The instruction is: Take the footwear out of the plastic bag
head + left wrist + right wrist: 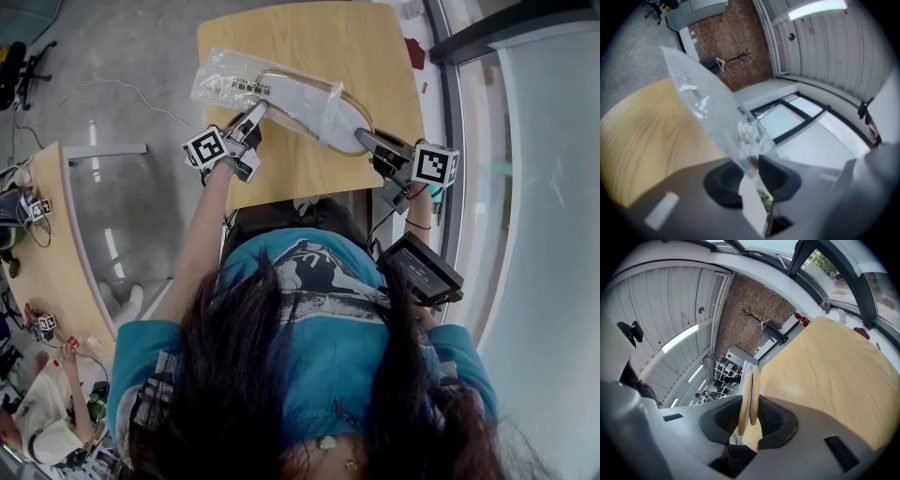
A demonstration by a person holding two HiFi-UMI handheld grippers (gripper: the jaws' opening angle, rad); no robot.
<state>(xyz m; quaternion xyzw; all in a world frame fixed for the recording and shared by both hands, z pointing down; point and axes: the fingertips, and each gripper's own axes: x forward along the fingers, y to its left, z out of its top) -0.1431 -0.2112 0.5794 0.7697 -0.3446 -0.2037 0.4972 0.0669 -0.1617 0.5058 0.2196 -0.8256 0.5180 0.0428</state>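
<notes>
Two thin tan soles of a pair of flat slippers (305, 101), white on top, lie at a slant over the middle of the light wood worktop (309, 37). One end points toward its far left corner, the other toward its near right edge. Most of the pair sits inside a clear plastic bag (223, 80). The plastic is bunched around the middle of the slippers, and their near right end shows bare outside it. Cannot tell whether the bundle rests on the wood or hangs just above it.

Right gripper (364, 141): jaws closed on the bare end of the slippers. In the right gripper view both soles (750, 394) stand edge-on, pinched between the black pads (776, 420), with the worktop (829, 371) to the right.

Left gripper (255, 117): clamped on the plastic bag at its near side, over the left half of the pair. In the left gripper view the film (703, 103) rises from between the pads (780, 178), and a white card (752, 206) sits at the pinch.

Both grippers reach in from the near edge of the worktop. The person, in a teal shirt (328, 347), stands at that edge. A second wood table (52, 262) stands well apart on the left.
</notes>
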